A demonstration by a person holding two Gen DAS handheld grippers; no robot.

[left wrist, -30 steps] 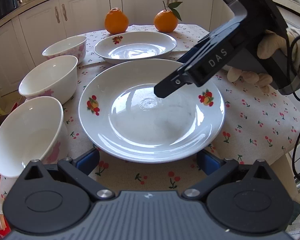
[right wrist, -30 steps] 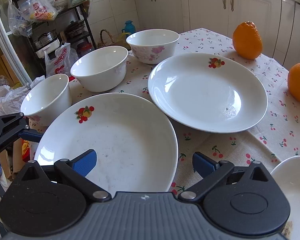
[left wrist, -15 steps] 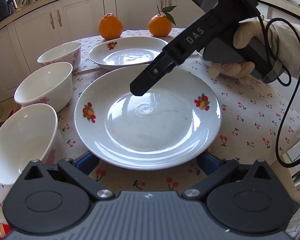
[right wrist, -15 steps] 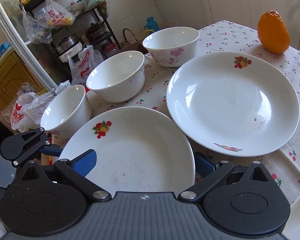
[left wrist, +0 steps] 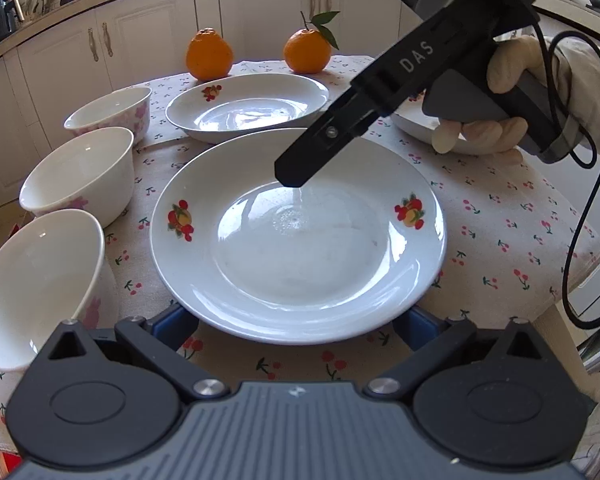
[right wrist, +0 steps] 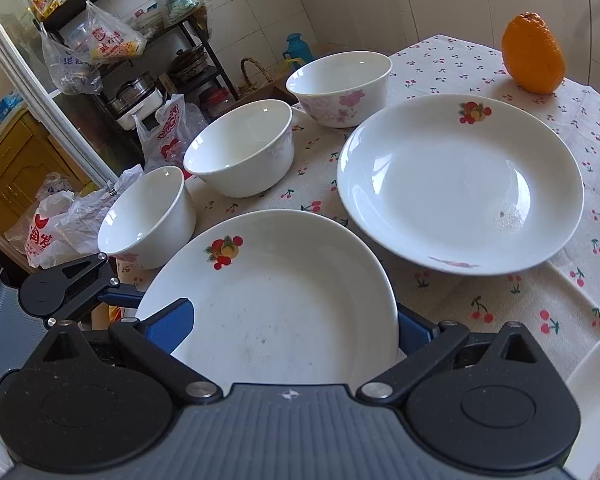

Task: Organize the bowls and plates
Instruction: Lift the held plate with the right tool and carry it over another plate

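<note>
A large white plate point(left wrist: 300, 236) with fruit prints lies on the tablecloth, its near rim between the wide-spread fingers of my left gripper point(left wrist: 296, 326), which is open. My right gripper point(left wrist: 296, 172), held by a gloved hand point(left wrist: 500, 76), hovers over that plate from the right. In the right wrist view the same plate point(right wrist: 276, 300) reaches between the open fingers of the right gripper point(right wrist: 288, 328). A second plate point(right wrist: 460, 184) lies behind it. Three white bowls point(right wrist: 148, 216) point(right wrist: 240, 148) point(right wrist: 340, 88) line the table's left edge.
Two oranges point(left wrist: 209, 54) point(left wrist: 307, 50) stand at the far side of the table. A third plate point(left wrist: 416, 128) sits to the right, partly behind the right gripper. White cabinets point(left wrist: 140, 36) lie beyond, and a cluttered rack point(right wrist: 140, 60) with bags stands off the table's bowl side.
The left gripper's view has drawn back and tilted up, so the far dishes sit lower in it. The right gripper has come closer over the near plate, whose rim now reaches between its fingers.
</note>
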